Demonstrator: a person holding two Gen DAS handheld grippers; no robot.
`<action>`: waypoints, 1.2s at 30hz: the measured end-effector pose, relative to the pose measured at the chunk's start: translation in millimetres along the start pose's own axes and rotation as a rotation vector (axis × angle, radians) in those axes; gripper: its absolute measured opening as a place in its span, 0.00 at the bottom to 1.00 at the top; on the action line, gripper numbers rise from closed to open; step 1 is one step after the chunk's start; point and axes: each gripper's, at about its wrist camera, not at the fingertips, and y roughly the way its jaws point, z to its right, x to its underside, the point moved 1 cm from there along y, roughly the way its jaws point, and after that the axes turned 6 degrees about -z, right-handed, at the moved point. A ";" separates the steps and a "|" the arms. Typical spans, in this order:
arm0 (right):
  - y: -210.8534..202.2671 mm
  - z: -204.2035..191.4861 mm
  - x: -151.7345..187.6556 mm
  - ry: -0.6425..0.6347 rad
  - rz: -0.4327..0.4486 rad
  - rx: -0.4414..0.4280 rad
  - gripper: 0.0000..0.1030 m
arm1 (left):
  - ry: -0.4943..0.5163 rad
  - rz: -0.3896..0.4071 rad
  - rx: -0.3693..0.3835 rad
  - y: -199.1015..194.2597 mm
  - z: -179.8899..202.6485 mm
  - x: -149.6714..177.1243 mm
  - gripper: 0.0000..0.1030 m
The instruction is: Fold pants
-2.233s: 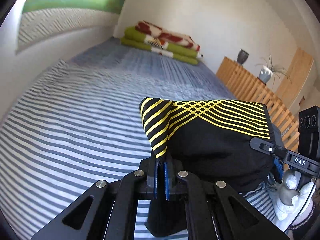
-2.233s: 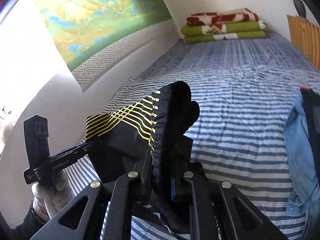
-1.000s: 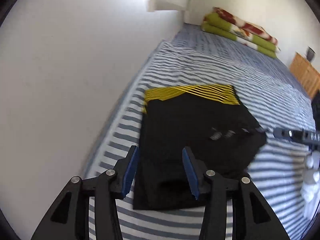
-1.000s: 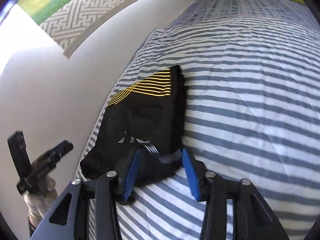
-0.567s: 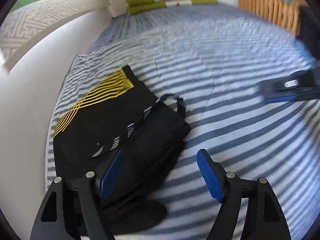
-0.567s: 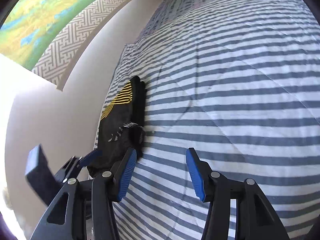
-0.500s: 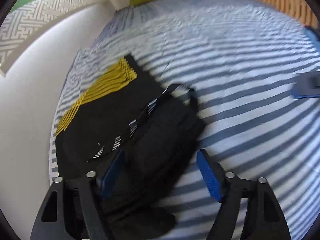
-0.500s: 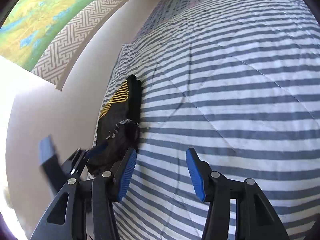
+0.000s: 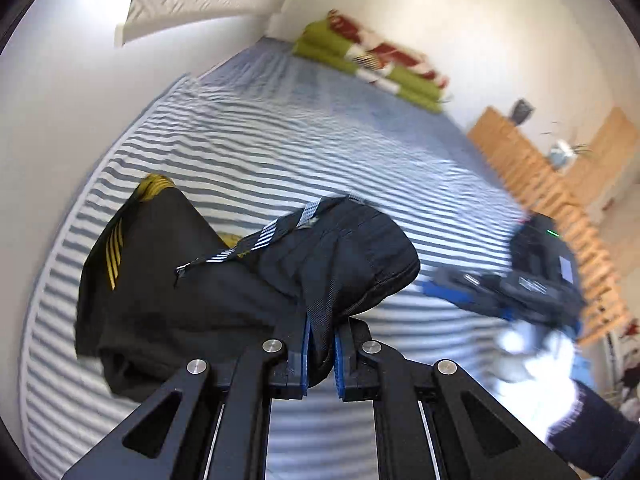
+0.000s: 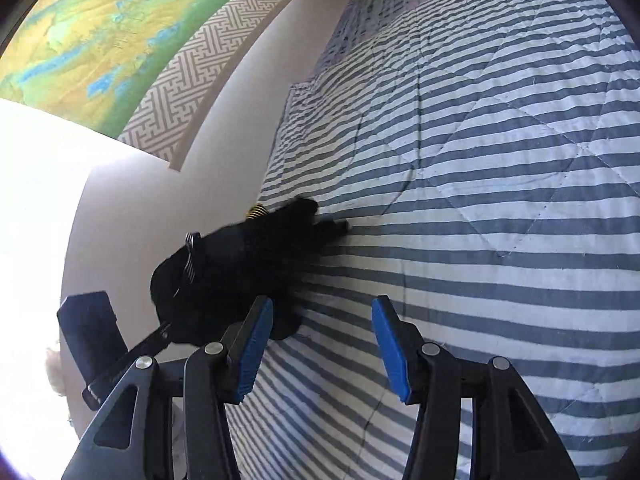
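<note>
Left wrist view: we find the left tongs closing on a thick fold of the black pants, with cloth pinched between the 2 blue pads. The bundle rises directly ahead of the tongs, its yellow-striped end trailing ahead and to the left onto the striped bed. The right tongs show blurred off to the right, clear of the cloth.

Right wrist view: the right tongs stand apart, nothing between them, only bedcover beneath. The pants sit ahead and left of them, just beyond the left pad, beside the wall. The left tongs enter at lower left, reaching into the bundle.

Judgement: we read the step as lifting a bunched, partly folded garment with 1 hand. The next move calls for the right tongs to take a second hold, so the cloth can be spread flat rather than dragged crumpled.
</note>
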 end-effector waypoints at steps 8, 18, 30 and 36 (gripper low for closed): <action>-106.9 -20.4 80.3 -0.181 0.024 0.082 0.47 | 0.039 -0.083 0.126 -46.3 114.6 76.9 0.08; -280.8 18.0 229.8 -0.234 0.158 0.085 0.47 | 0.143 -0.041 0.275 -128.4 296.2 109.8 0.08; -312.7 34.1 242.5 -0.226 0.210 0.193 0.49 | -0.154 -0.150 0.322 -74.1 270.5 145.3 0.09; -233.4 65.1 222.4 -0.235 0.016 0.287 0.49 | -0.338 -0.315 0.104 26.8 145.3 190.5 0.13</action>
